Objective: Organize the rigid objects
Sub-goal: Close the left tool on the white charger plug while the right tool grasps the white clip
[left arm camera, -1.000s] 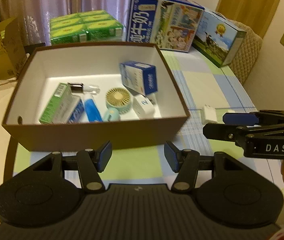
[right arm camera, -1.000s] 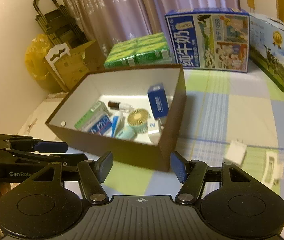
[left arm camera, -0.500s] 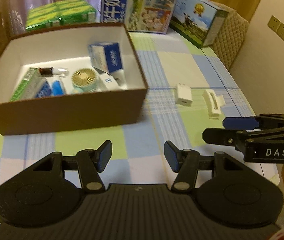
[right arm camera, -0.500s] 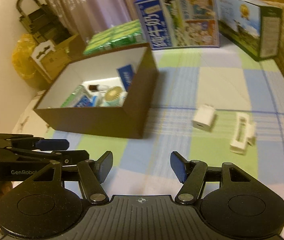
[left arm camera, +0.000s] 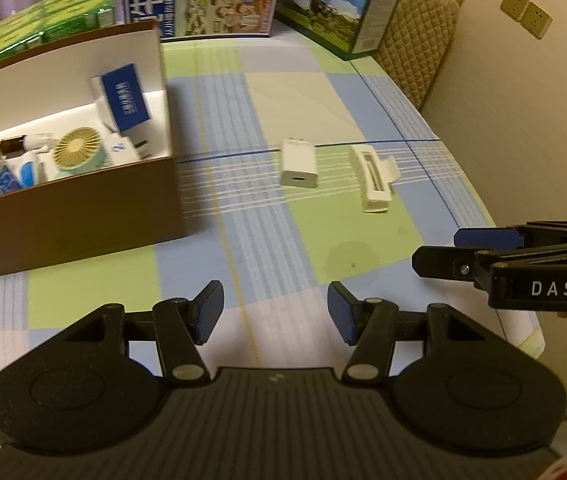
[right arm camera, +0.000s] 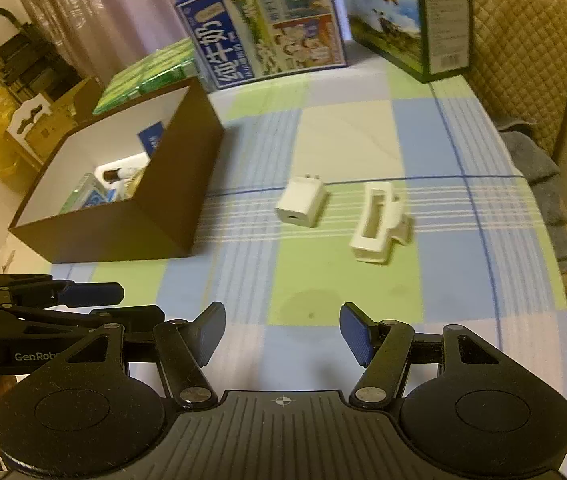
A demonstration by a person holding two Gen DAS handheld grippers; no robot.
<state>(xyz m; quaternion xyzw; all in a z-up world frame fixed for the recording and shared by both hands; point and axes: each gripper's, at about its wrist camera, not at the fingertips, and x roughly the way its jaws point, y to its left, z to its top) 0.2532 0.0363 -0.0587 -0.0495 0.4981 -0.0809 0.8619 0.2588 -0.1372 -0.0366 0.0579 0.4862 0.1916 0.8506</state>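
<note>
Warm, dim yellowish indoor light fills both views. The brown box (left arm camera: 83, 216) ahead and left of the left claw (left arm camera: 275, 312) casts a soft shadow toward the claw, and its near edge is smeared by motion blur. Fisheye bending curves the tabletop (right arm camera: 343, 140) edges, with dark corners.

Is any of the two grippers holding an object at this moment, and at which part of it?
Nothing is held. The left gripper and the right gripper both stand open and empty above the cloth; the white charger and white clip lie untouched.
</note>
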